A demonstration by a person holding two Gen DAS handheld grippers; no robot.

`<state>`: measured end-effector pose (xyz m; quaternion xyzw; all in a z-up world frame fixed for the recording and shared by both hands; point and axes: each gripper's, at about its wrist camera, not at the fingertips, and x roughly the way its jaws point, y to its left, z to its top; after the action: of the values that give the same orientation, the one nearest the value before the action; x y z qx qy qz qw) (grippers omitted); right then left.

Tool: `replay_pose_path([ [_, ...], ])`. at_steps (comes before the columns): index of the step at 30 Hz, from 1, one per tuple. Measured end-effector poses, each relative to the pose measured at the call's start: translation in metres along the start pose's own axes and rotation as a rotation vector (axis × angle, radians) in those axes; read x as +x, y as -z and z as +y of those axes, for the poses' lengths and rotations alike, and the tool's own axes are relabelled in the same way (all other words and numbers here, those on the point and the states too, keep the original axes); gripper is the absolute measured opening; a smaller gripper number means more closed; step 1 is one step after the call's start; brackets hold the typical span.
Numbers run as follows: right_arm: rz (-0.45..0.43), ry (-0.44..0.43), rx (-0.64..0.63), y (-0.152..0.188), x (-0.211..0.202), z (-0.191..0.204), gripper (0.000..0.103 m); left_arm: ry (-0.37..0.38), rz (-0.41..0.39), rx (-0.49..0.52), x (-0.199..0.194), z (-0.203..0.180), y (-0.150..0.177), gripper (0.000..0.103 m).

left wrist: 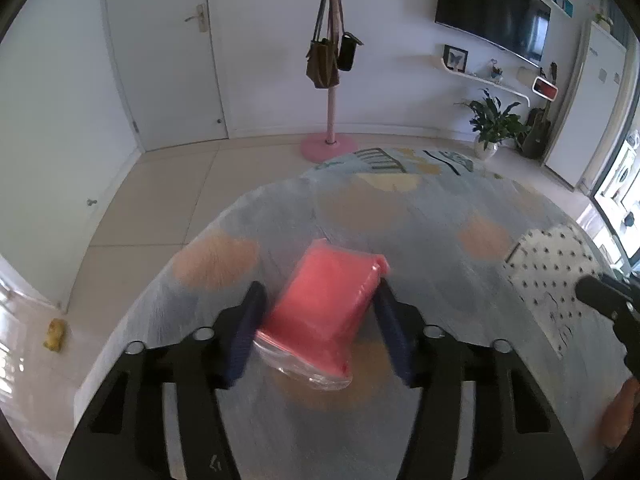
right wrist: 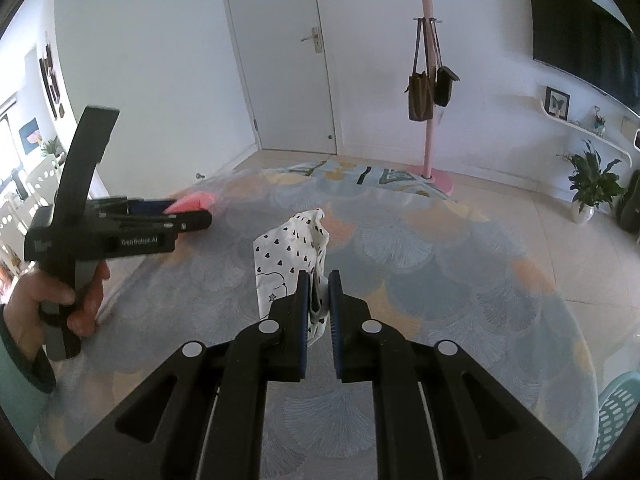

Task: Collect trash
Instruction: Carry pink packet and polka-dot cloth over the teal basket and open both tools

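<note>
Pink plastic-wrapped packet (left wrist: pixel 326 312) clamped in left gripper (left wrist: pixel 320 300) fingers; right gripper (right wrist: pixel 319 280) fingers pinching white black-dotted bag (right wrist: pixel 286 248).

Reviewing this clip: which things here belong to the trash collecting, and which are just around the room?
Part of the job:
- pink packet between the left tongs
- spotted white bag pinched by the right tongs

Just lying about:
- pink coat stand with hanging bags
- potted plant
- wall TV
- patterned tablecloth
</note>
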<state>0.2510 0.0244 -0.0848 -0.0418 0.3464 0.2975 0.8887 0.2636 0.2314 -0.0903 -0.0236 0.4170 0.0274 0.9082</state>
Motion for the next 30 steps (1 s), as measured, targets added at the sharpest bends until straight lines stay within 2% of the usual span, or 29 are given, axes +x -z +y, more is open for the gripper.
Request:
replay_pose_path([
  [4,0.006,0.019,0.023,0.005,-0.014,-0.003,0.008,0.067,-0.037,-0.03,-0.028,-0.011,0.012,0.043],
  [6,-0.032,-0.007,0.048,0.009,-0.038,-0.007,0.008,0.121,-0.073,-0.043,-0.045,-0.02,0.016,0.042],
  [9,-0.075,0.019,0.058,0.013,-0.07,-0.012,0.008,0.184,-0.129,-0.046,-0.069,-0.04,0.018,0.041],
  [14,-0.159,0.063,0.114,0.021,-0.133,-0.035,0.008,0.246,-0.224,0.043,-0.101,-0.096,0.01,0.041],
  [19,-0.252,0.185,0.141,0.04,-0.193,-0.067,0.008,0.367,-0.276,0.124,-0.124,-0.175,0.002,0.041],
  [23,-0.283,0.336,0.195,0.066,-0.238,-0.104,0.008,0.486,-0.28,0.182,-0.129,-0.244,0.003,0.041],
  [27,-0.253,0.51,0.284,0.095,-0.263,-0.148,0.008,0.577,-0.234,0.263,-0.117,-0.322,0.013,0.041],
  [30,-0.213,0.556,0.389,0.119,-0.268,-0.184,0.008,0.624,-0.17,0.288,-0.097,-0.362,0.021,0.041],
])
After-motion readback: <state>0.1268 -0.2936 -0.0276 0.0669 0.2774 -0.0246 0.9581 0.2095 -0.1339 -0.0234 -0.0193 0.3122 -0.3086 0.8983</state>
